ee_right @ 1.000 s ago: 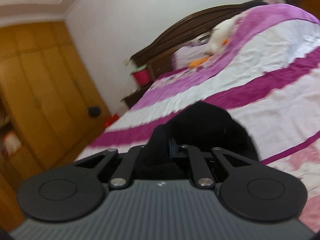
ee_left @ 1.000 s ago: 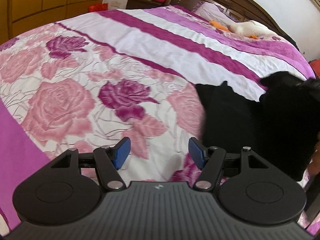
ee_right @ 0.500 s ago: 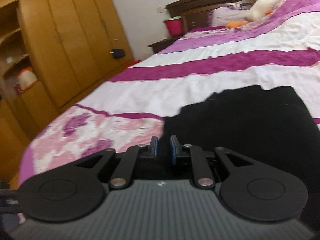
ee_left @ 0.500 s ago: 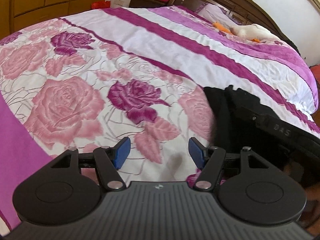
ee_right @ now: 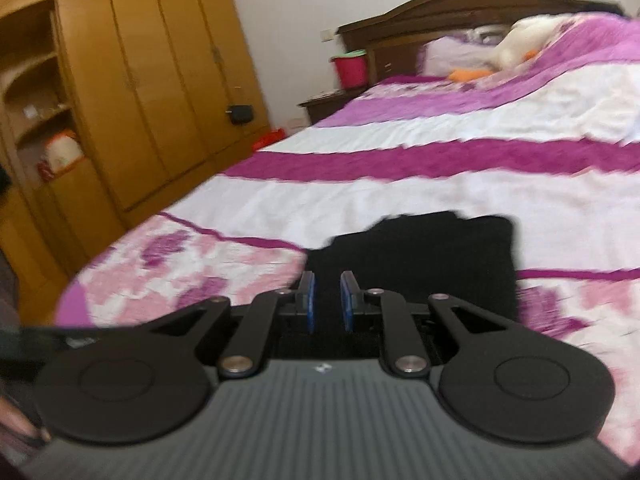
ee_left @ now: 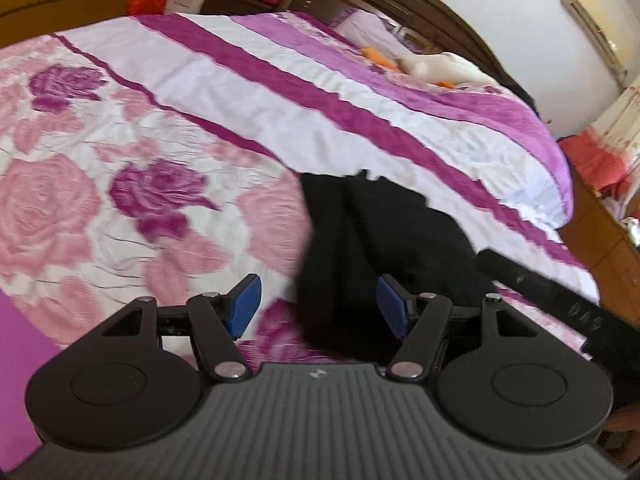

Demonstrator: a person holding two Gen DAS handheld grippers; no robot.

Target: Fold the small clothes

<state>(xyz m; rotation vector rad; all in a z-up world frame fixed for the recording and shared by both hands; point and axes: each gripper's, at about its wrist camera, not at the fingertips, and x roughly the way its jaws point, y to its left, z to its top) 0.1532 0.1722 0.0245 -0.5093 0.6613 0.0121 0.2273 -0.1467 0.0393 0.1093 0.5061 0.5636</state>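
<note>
Right now, through the left wrist view, my left gripper (ee_left: 318,304) has its jaws wide and empty, hovering over the near end of the black garment (ee_left: 384,236), which lies on the bed (ee_left: 160,128) already doubled, with a ridge down it. Through the right wrist view, my right gripper (ee_right: 327,300) shows a narrow gap; I cannot tell if cloth is pinched. I judge a further fold remains.
</note>
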